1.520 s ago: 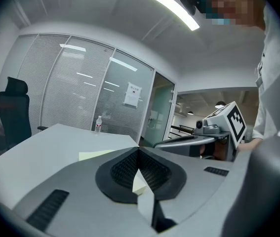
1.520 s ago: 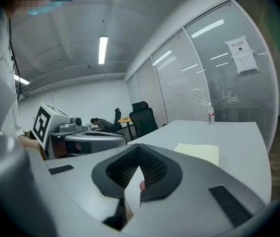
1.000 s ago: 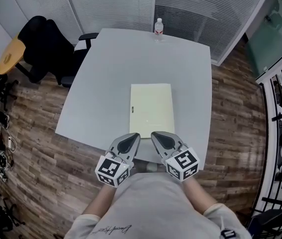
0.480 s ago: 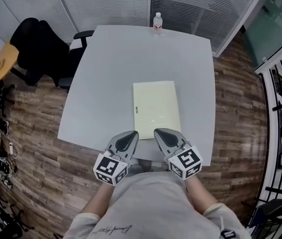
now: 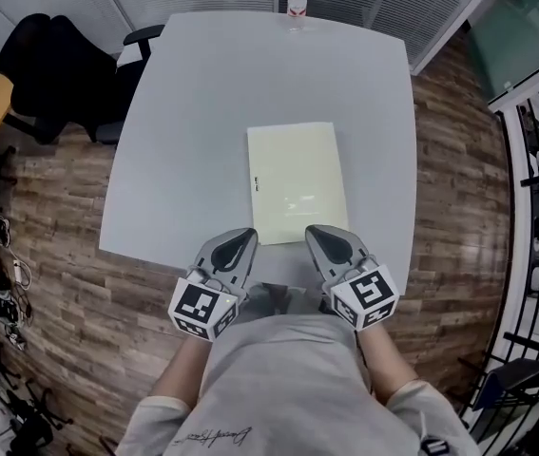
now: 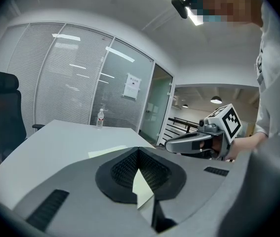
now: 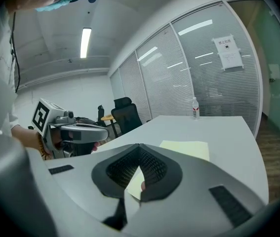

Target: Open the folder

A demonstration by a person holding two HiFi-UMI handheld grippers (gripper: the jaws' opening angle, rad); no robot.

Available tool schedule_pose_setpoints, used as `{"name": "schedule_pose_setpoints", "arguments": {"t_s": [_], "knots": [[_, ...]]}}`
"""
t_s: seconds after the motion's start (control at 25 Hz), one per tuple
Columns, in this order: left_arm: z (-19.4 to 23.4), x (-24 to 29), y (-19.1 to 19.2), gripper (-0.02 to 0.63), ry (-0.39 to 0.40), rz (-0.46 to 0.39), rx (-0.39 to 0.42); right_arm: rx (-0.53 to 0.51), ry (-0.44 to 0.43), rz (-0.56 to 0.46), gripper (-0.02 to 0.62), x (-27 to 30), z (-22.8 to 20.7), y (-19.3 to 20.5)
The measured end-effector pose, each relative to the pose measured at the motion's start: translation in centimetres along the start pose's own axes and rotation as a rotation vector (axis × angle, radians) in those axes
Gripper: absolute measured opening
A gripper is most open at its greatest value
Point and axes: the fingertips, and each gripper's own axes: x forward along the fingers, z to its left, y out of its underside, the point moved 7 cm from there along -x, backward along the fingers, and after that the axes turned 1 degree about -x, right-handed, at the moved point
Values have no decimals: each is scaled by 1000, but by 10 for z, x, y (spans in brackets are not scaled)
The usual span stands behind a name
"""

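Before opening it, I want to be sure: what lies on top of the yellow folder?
Nothing lies on the pale yellow folder; its closed cover is bare. It rests flat on the grey table. What is inside or under it is covered.

We log bright, even light from ceiling strip lights [image 7: 85, 42] above the table [image 5: 193, 141]. Soft glare on the folder [image 5: 296, 174], table's near half. Shadows faint. Fisheye bends table edges; both gripper views darken to black at their corners.
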Motion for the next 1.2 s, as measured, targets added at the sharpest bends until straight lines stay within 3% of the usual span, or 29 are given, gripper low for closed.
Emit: {"name": "schedule_pose_setpoints", "arguments": {"t_s": [1.2], "knots": [[25, 20, 68, 9, -57, 114, -57, -143, -51, 210, 23, 39, -16, 53]]}}
